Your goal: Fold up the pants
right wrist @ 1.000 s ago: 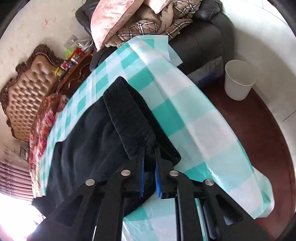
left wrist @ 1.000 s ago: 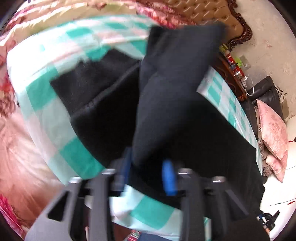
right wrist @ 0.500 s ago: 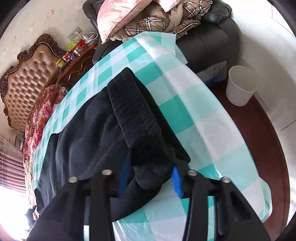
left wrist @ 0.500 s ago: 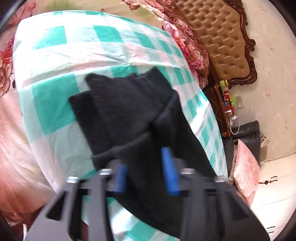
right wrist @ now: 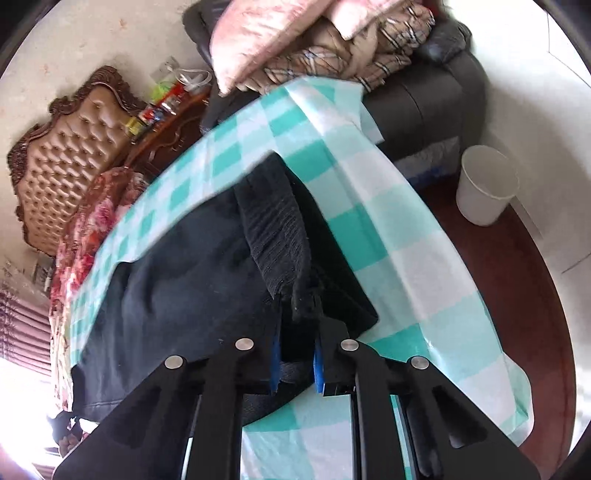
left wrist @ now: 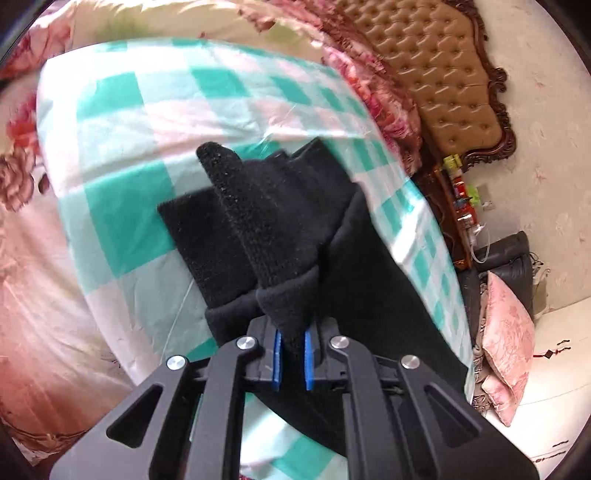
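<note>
The black pants lie on a teal and white checked cloth over the bed. My left gripper is shut on a pinched fold of the pants' ribbed end, which stands up from the cloth. In the right wrist view the pants spread left across the checked cloth. My right gripper is shut on the other end's ribbed edge, which rises in a fold between the blue pads.
A tufted brown headboard and floral bedding lie beyond the cloth. A dark sofa holds pink pillows and a plaid blanket. A white bin stands on the dark floor. A cluttered nightstand is by the headboard.
Both grippers were open half a second ago and have closed on the pants' ends. The fabric now rises in a pinched fold at each gripper.
</note>
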`<state>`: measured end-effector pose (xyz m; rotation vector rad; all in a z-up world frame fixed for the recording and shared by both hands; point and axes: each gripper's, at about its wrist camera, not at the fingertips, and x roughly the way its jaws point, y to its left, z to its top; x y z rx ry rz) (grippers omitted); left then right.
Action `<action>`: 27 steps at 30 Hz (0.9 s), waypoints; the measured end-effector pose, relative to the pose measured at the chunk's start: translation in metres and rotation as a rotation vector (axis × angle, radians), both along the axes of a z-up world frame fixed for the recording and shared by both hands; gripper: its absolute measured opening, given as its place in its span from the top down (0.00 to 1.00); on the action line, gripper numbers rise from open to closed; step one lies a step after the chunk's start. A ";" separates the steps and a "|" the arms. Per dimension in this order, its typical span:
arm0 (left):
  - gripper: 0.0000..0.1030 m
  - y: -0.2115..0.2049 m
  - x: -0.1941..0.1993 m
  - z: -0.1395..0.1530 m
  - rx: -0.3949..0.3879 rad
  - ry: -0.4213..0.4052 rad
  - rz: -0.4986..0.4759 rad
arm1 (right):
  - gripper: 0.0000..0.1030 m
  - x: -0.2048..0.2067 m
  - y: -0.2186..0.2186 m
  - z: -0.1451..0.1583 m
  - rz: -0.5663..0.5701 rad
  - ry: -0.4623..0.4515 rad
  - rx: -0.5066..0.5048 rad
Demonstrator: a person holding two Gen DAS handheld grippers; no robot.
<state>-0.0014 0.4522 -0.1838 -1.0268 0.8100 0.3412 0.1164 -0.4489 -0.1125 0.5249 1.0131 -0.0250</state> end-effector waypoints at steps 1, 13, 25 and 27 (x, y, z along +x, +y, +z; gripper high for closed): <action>0.92 -0.002 -0.001 0.006 0.014 -0.007 -0.001 | 0.87 0.001 0.001 0.004 0.007 -0.012 -0.003; 0.84 0.001 -0.009 -0.019 -0.041 0.022 0.004 | 0.24 0.002 -0.015 -0.029 -0.062 0.040 -0.102; 0.73 -0.004 -0.001 -0.023 -0.027 0.051 -0.028 | 0.64 0.019 -0.013 -0.050 0.067 0.048 -0.046; 0.74 0.000 0.001 -0.024 -0.030 0.049 -0.029 | 0.71 0.009 -0.012 -0.042 0.064 0.058 -0.062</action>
